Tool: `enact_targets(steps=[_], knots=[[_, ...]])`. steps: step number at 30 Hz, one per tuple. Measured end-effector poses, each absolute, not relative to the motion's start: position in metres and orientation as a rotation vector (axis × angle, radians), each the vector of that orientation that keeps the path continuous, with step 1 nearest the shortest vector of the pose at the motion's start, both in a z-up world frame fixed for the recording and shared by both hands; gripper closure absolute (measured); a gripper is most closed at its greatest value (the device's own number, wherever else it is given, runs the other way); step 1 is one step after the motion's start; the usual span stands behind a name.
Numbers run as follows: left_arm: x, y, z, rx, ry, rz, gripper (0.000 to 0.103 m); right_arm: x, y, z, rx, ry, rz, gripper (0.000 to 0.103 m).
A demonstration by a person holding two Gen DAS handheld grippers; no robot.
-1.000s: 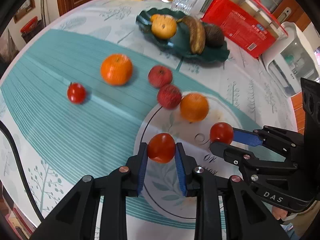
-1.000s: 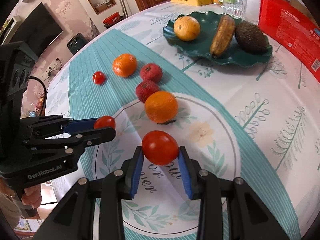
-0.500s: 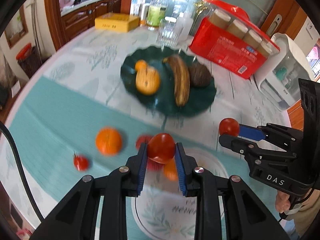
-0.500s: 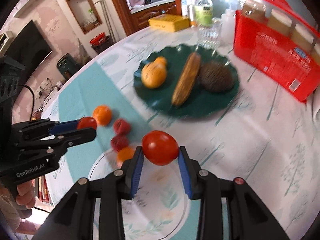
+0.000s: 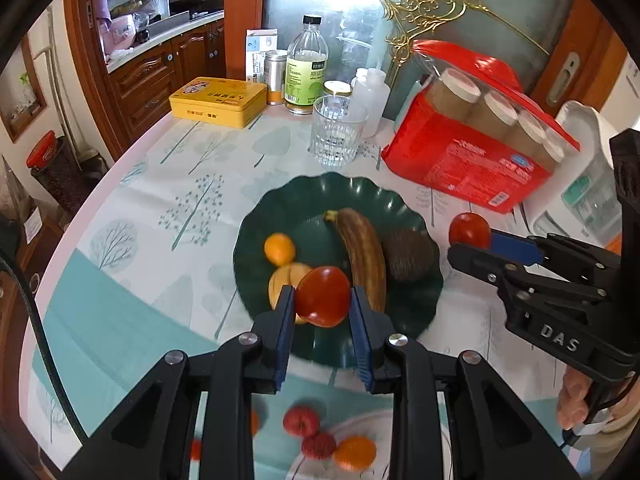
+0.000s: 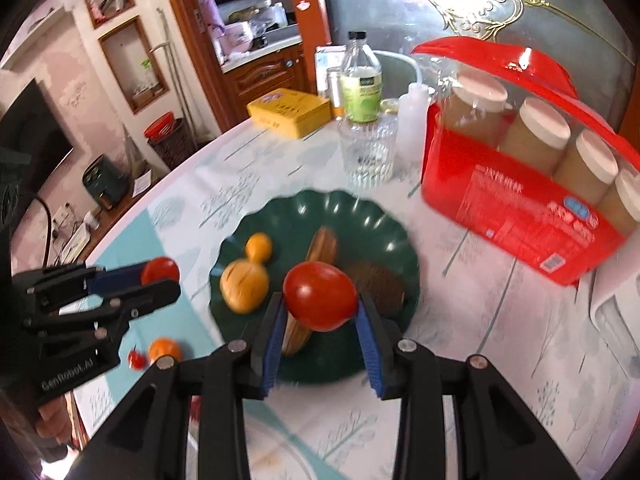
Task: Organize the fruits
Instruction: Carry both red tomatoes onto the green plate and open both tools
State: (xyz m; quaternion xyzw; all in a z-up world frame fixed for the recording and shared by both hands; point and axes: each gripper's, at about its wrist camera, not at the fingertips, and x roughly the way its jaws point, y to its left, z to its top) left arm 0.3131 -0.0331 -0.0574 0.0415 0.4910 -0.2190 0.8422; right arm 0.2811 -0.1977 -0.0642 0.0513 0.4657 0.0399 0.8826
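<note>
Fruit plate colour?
Dark green, scalloped rim; the plate shows best in the left wrist view.

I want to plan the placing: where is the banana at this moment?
The banana lies in the green plate, near the middle of both wrist views, between the small orange on its left and the dark brown fruit on its right.

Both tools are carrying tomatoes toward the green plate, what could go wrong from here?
1. The green plate already holds a banana, a dark brown fruit and two yellow-orange fruits, so a dropped tomato may roll off.
2. The left tool and right tool are close together; they could collide over the plate.
3. The glass stands just beyond the plate and could be knocked.
</note>
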Motion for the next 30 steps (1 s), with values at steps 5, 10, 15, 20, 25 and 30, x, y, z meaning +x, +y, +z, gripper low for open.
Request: enact_targets(steps=[5, 10, 15, 20, 25, 30], knots=[[0.345, -0.041, -0.072, 0.064, 1.047, -0.448, 0.077, 0.313, -0.213, -0.085, 0.137, 0.976, 0.010, 0.068], [0.372, -0.048, -0.096, 0.037, 1.075, -0.424, 0.077, 0.335, -0.225, -0.107, 0.156, 0.997, -0.023, 0.068], [0.388, -0.060, -0.119, 0.033, 1.114, -0.412, 0.077, 0.351, -0.221, -0.127, 0.130, 1.018, -0.021, 0.068], [0.397, -0.069, -0.140, 0.046, 1.144, -0.405, 0.077, 0.363, -0.216, -0.140, 0.114, 1.024, -0.021, 0.068], [0.399, -0.073, -0.147, 0.056, 1.155, -0.400, 0.077, 0.369, -0.209, -0.149, 0.082, 1.037, -0.018, 0.067], [0.399, -0.072, -0.151, 0.055, 1.166, -0.396, 0.077, 0.369, -0.204, -0.150, 0.052, 1.034, -0.015, 0.067]])
